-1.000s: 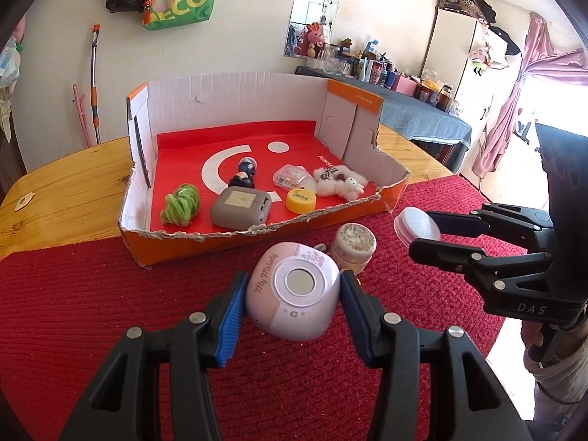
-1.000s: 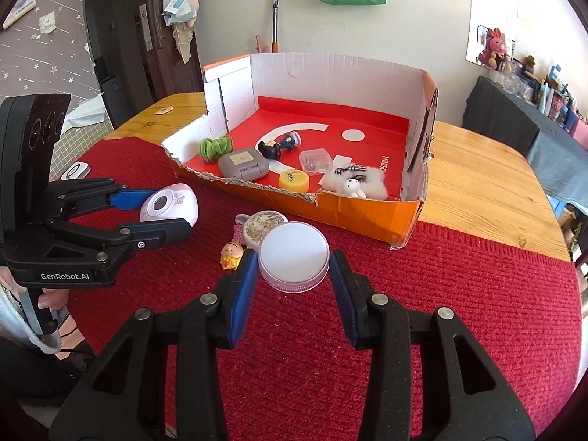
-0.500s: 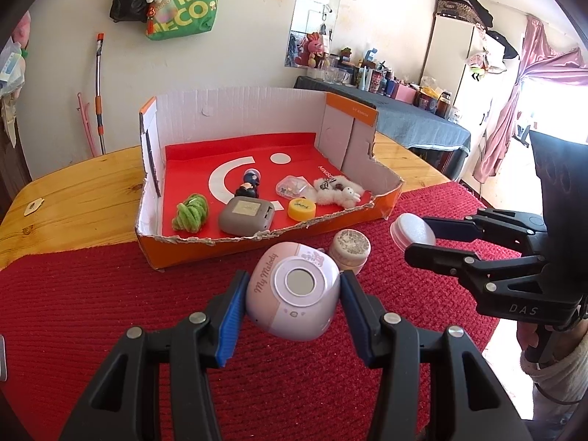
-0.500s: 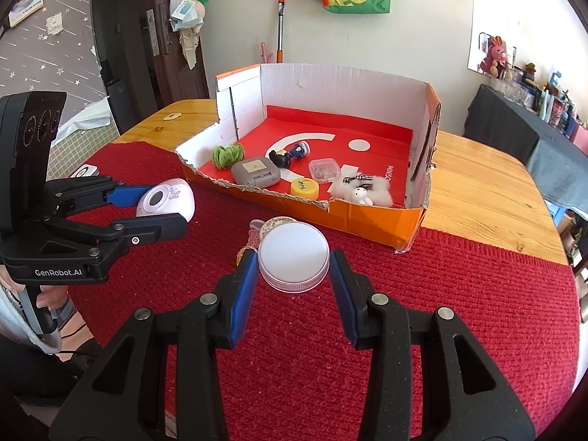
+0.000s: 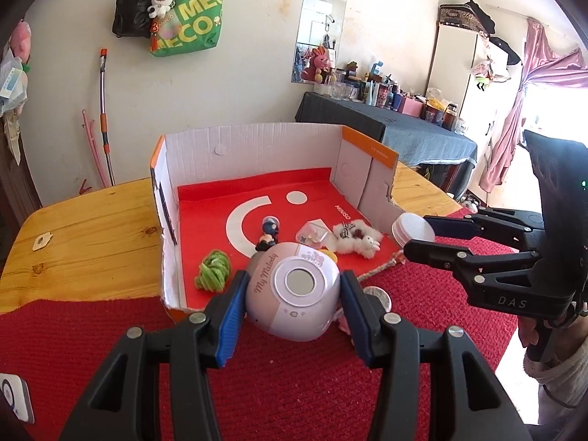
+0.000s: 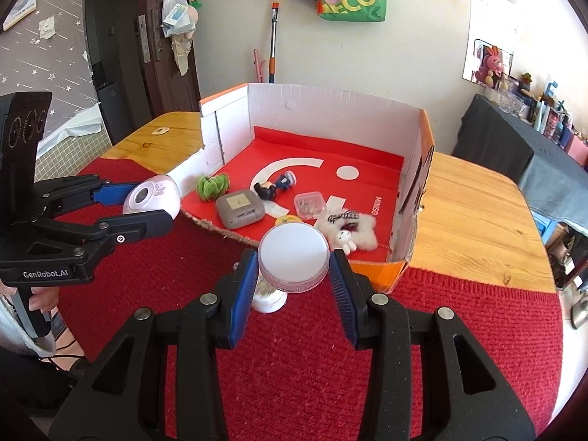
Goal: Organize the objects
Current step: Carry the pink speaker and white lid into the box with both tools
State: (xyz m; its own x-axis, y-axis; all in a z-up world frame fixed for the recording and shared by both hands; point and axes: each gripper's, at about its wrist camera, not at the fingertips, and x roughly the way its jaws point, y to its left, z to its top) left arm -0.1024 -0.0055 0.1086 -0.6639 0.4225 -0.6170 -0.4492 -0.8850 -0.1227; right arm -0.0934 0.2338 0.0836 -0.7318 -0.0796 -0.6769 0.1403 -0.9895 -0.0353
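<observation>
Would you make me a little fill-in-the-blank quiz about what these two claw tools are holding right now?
The left gripper is shut on a pink ____ device marked "My Melody".
The right gripper holds a round ____ lid.
The green yarn bundle lies inside the cardboard ____.
The cloth under both grippers is ____.

Missing words: rounded; white; box; red

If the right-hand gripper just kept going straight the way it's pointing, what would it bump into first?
Probably the fluffy white plush toy lying inside the cardboard box, or the box's torn front edge just before it. The right gripper, shut on a white round lid, points down towards them; depth is hard to judge.
</observation>
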